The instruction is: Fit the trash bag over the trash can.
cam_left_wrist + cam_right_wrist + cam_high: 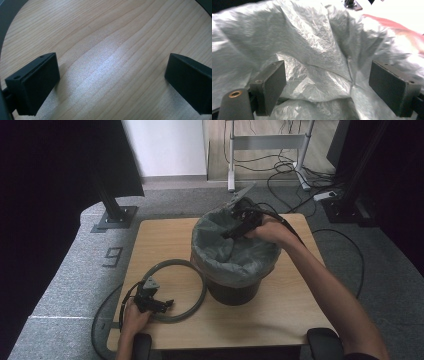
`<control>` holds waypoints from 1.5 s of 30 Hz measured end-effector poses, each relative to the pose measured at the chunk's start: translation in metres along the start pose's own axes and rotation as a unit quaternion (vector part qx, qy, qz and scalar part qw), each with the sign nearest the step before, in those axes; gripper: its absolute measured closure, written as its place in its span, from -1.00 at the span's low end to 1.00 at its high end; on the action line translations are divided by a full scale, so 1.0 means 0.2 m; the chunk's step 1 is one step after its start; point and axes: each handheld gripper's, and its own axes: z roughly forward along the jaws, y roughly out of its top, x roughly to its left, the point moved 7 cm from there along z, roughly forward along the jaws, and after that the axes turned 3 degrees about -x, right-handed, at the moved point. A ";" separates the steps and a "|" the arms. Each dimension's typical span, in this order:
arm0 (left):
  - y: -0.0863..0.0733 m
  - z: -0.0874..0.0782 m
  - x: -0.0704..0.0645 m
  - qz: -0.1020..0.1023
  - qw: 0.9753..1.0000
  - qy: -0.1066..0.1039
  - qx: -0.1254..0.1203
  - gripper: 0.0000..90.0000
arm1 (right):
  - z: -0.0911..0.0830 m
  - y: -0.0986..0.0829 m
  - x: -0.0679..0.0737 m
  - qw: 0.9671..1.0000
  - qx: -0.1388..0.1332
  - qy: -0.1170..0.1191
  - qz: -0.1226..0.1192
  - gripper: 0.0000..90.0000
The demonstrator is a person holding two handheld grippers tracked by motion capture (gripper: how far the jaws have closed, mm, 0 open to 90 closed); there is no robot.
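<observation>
My left gripper [159, 304] rests near the bench's front left corner, jaws apart over pale grained wood, beside a thin grey ring [196, 272]. My right gripper [235, 231], jaws spread, reaches into the bin's [235, 292] crinkled grey bag [312, 50] mid-bench.

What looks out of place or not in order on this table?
The grey ring lies flat on the table beside the bin, not on its rim. The bag is crumpled and loosely draped. Nothing looks spilled or broken.
</observation>
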 end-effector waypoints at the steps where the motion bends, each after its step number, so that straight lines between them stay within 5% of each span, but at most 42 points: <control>1: 0.00 0.00 0.00 0.000 1.000 0.001 0.000 -1.00 | -0.02 0.00 0.00 1.000 -0.002 -0.003 -0.002 -0.69; 12: 0.00 0.00 0.00 -0.004 1.000 0.004 0.000 -1.00 | -0.26 -0.05 -0.04 0.999 -0.028 -0.024 0.019 -0.71; 15: 0.00 0.00 0.00 -0.005 1.000 0.004 0.000 -1.00 | -0.32 -0.10 -0.06 0.999 -0.029 -0.030 0.034 -1.00; 25: 0.00 0.00 0.00 -0.006 1.000 0.005 0.000 -1.00 | -0.51 -0.25 -0.13 0.995 -0.042 -0.061 0.066 -1.00; 45: 0.01 0.01 -0.01 -0.012 1.000 0.011 -0.001 -1.00 | -0.64 -0.58 -0.14 0.989 -0.038 -0.103 0.095 -1.00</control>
